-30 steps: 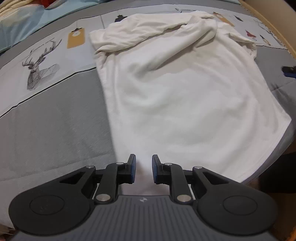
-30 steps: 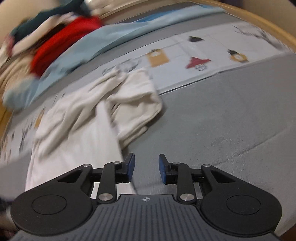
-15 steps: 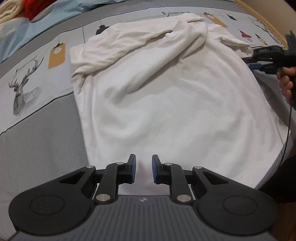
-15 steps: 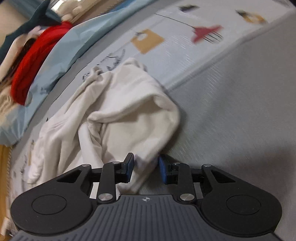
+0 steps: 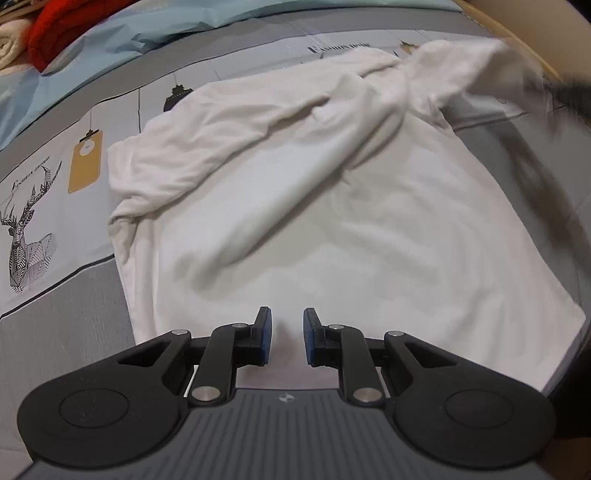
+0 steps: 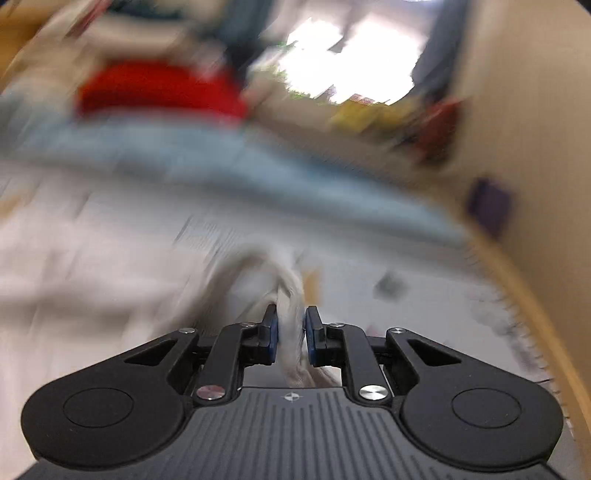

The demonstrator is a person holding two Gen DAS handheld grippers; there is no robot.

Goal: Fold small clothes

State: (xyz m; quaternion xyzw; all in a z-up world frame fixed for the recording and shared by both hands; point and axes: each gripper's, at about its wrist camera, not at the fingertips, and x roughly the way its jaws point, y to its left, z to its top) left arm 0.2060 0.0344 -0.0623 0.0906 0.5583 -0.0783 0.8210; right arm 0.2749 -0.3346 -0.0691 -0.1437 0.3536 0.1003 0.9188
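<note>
A white long-sleeved shirt (image 5: 332, 206) lies spread on the bed, hem toward me, one sleeve folded across its chest. My left gripper (image 5: 286, 332) is open and empty just above the hem. My right gripper (image 6: 290, 334) is shut on the shirt's right sleeve (image 6: 291, 295) and holds it lifted; in the left wrist view that sleeve (image 5: 472, 70) is raised at the far right, with the right gripper a dark blur beside it. The right wrist view is heavily blurred.
The bed has a grey and pale printed cover (image 5: 55, 206) with a deer and tag pictures. A light blue blanket (image 5: 110, 48) and a red garment (image 5: 59, 22) lie at the far side. A wooden bed edge (image 6: 517, 280) runs along the right.
My right gripper closed on the right sleeve and lifted it quickly up and away from the bed. My left gripper moved slightly forward over the hem and stayed open.
</note>
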